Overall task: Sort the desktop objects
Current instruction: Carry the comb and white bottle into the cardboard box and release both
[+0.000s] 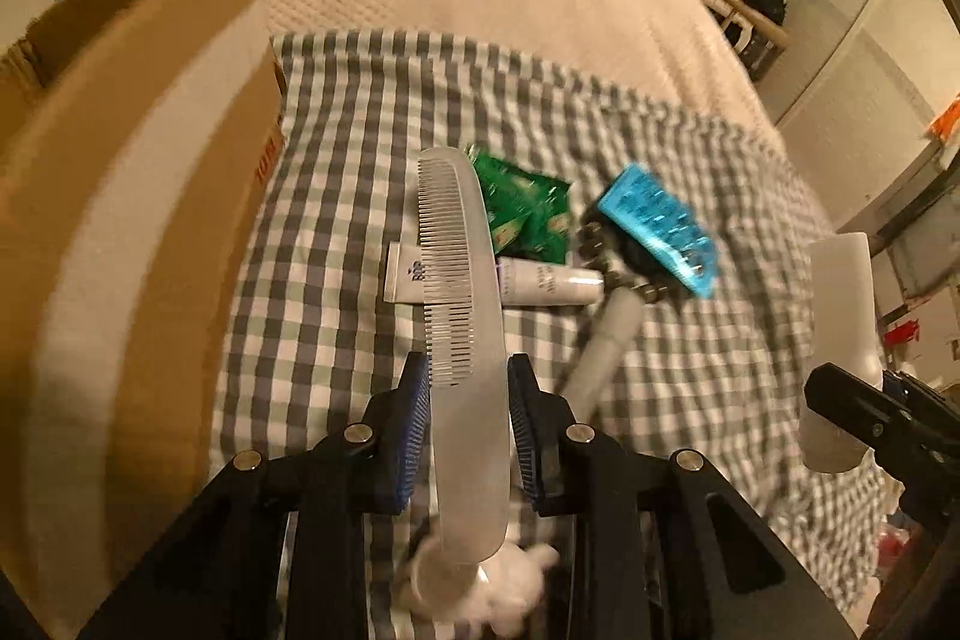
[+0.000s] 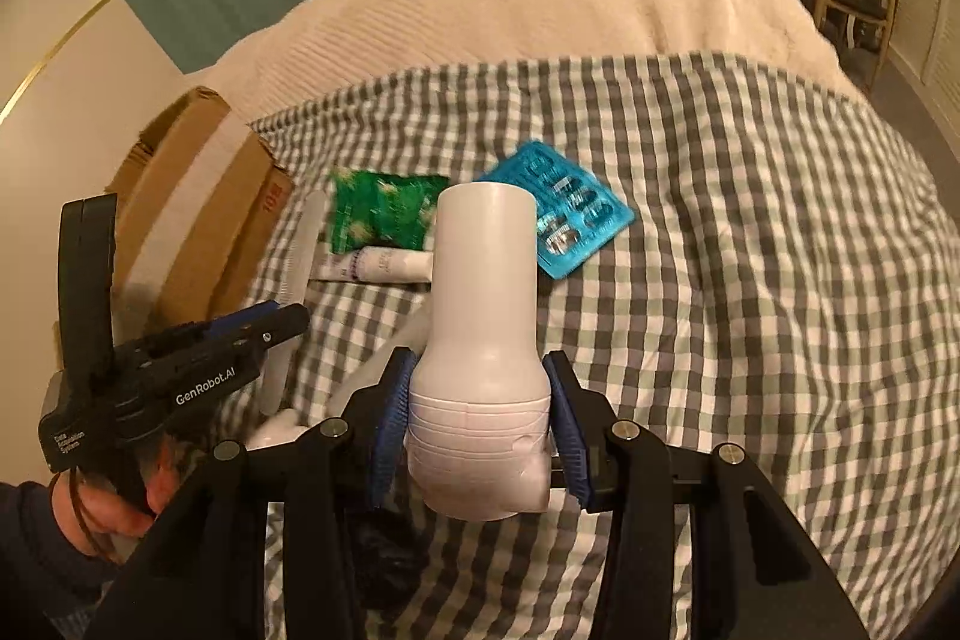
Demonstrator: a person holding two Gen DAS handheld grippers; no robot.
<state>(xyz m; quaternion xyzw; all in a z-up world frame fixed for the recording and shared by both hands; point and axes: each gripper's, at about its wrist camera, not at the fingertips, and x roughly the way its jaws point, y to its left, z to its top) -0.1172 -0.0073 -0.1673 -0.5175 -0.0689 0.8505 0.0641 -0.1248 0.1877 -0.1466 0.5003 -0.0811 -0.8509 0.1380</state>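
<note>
Left gripper (image 1: 469, 382) gripping clear comb (image 1: 459, 316) at mid-length, holding it lifted above checked cloth (image 1: 360, 112), teeth facing left toward cardboard box (image 1: 120, 172). Right gripper (image 2: 480, 400) clamping white bottle (image 2: 483, 340) around ribbed lower body, neck pointing forward. Lying on cloth beyond: green packet (image 2: 384, 211), white tube (image 2: 384, 265) just beside it, blue blister pack (image 2: 564, 214) to right. Hairbrush (image 1: 606, 334) partly showing under blister pack in left view. Box sitting at cloth's left edge.
</note>
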